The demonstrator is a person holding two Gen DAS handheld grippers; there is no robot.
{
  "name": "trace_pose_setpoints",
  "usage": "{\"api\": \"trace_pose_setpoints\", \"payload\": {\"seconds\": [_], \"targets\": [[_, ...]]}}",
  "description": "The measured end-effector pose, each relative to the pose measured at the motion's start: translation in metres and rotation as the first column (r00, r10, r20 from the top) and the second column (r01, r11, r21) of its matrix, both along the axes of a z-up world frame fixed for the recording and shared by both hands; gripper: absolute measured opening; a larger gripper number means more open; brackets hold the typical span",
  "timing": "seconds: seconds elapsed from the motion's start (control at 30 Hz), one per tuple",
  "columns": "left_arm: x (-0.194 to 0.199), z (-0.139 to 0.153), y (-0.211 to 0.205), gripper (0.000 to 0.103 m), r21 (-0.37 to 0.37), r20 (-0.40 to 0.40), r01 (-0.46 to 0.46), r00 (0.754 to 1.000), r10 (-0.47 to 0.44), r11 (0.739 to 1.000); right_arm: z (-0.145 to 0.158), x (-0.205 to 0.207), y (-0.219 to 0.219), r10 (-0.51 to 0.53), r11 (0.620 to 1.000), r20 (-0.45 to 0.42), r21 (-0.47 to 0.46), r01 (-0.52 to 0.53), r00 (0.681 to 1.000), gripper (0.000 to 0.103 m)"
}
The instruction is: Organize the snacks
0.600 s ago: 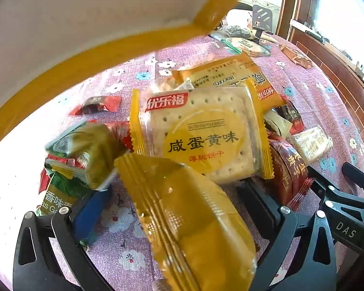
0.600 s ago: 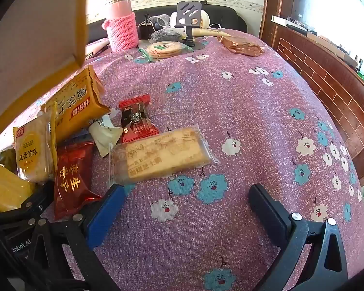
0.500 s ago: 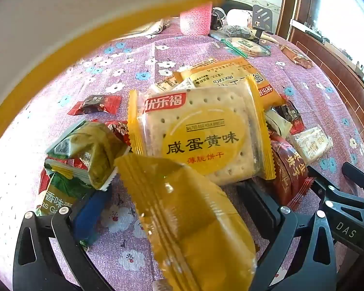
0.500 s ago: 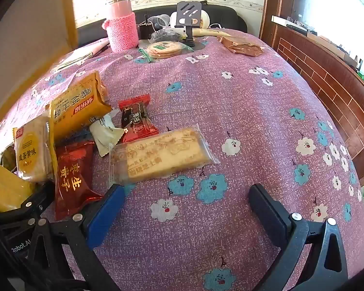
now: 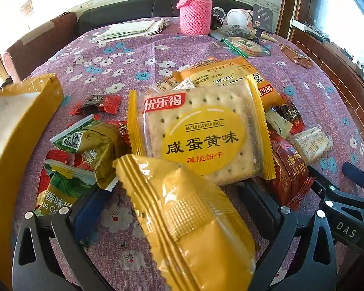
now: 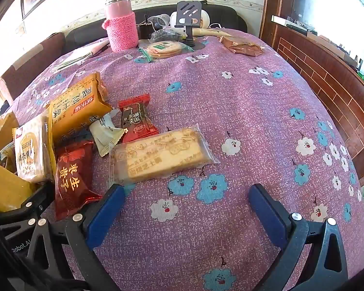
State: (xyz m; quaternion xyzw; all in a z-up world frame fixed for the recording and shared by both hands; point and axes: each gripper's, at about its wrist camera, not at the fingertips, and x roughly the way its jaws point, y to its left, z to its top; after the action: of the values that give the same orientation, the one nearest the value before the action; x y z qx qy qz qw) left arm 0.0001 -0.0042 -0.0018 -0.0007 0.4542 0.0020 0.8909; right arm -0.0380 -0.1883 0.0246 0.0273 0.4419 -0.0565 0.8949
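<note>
Snacks [image 5: 196, 135] lie heaped on the flowered cloth [image 6: 242, 101], none sorted yet, while left gripper [image 5: 172, 201] and right gripper [image 6: 186, 201] gape wide, gripping nothing.

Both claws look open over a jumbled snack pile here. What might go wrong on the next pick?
1. The plain yellow foil packet lies between the open left claw pads and leans on the salted egg yolk biscuit pack; lifting it may shift that pack.
2. The clear-wrapped long biscuit looks flat on the purple floral cloth, so the right claw might pinch fabric.
</note>
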Motion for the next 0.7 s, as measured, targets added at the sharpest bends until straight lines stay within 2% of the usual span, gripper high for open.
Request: {"api": "trace_pose_setpoints", "payload": {"seconds": [0.7], "targets": [[0.0006,0.0018,0.0019,0.103,-0.001,0.000,-0.003,1.000,0.003,1.000,-0.0001,-0.0001,0.0000,0.000,1.000,-0.001,0.000,0.000,1.000,0.103]]}}
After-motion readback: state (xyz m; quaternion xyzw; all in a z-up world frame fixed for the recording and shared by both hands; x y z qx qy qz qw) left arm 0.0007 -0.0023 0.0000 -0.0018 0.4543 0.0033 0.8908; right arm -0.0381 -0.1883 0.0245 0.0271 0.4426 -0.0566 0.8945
